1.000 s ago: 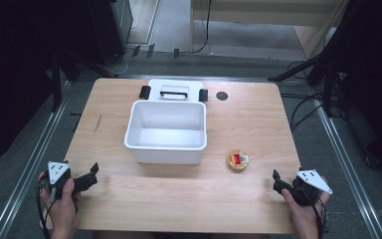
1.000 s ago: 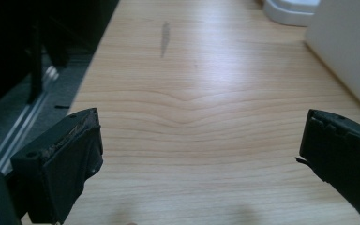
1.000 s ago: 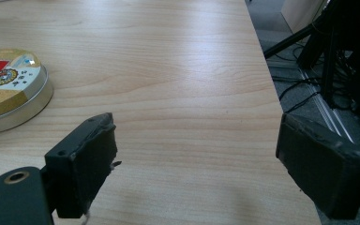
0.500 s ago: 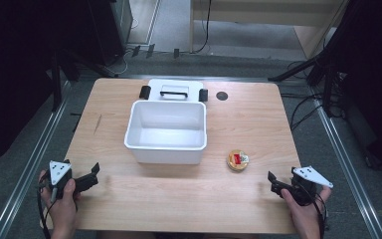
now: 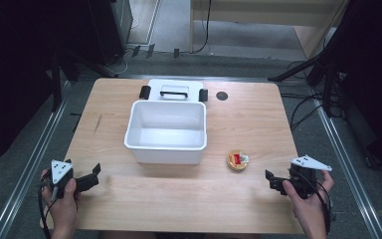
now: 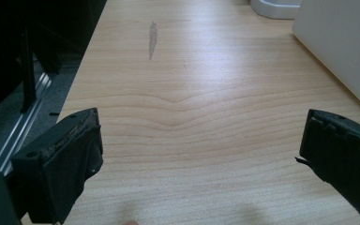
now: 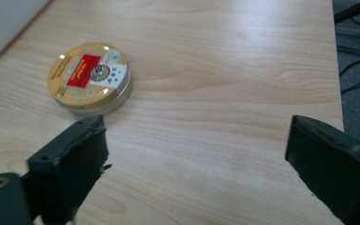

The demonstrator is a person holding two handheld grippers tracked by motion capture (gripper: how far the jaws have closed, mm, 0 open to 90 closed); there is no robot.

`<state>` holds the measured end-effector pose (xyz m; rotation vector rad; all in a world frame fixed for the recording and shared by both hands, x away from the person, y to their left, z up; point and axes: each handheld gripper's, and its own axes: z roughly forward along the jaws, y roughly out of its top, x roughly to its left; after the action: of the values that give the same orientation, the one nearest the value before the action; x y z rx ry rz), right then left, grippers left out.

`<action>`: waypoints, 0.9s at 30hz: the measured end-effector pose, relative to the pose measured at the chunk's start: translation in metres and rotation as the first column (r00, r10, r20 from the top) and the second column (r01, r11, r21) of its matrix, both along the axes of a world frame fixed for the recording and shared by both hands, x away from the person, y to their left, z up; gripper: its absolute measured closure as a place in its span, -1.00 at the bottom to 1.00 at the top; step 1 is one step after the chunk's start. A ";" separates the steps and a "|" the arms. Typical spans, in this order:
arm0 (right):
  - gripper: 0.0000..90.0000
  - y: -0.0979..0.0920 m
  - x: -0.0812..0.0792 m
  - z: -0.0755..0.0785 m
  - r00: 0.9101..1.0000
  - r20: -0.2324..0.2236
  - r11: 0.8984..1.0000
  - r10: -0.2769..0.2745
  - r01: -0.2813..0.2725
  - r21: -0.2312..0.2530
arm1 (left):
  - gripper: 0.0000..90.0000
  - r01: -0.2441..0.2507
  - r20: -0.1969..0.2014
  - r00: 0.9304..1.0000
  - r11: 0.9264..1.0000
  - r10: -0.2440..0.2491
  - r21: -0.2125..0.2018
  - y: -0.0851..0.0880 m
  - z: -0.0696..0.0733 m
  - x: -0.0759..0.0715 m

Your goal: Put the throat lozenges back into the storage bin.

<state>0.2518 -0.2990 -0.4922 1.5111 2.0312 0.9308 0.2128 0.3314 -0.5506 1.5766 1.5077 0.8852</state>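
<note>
Right gripper view shows the right gripper point(image 7: 197, 154) with jaws just opened wide, empty, aimed near the round tin point(image 7: 90, 77) on the table point(image 7: 225, 56); it looks ready to grasp.

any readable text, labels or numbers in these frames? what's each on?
None legible.
Round gold tin: the red label on its lid carries print, too small and blurred to read; the round emblem beside it is no clearer.
White bin and the white lid behind it: no markings visible.

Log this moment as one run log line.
right gripper: open, just widened, empty | round gold metal tin: on table, untouched | left gripper: open, empty
</note>
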 end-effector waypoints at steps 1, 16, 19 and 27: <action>-0.91 0.001 0.001 0.001 1.000 -0.015 1.000 0.000 0.000 -0.011 | -1.00 0.000 0.000 1.000 1.000 0.000 0.000 0.000 0.000 0.000; -1.00 0.024 0.029 0.012 0.972 -0.235 0.972 0.013 -0.067 -0.225 | -1.00 -0.012 -0.010 1.000 1.000 0.012 -0.022 0.002 0.000 0.001; -1.00 0.030 0.032 0.010 0.974 -0.227 0.948 0.025 -0.095 -0.303 | -1.00 -0.011 -0.010 1.000 1.000 0.011 -0.021 0.001 0.000 0.002; -0.76 0.044 0.038 0.007 0.963 -0.251 0.922 0.096 -0.182 -0.343 | -1.00 -0.011 -0.013 1.000 0.999 0.011 -0.032 0.003 0.000 0.002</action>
<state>0.2901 -0.2546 -0.4848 1.3310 2.3444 0.4034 0.2152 0.3339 -0.5510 1.5550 1.5336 0.8538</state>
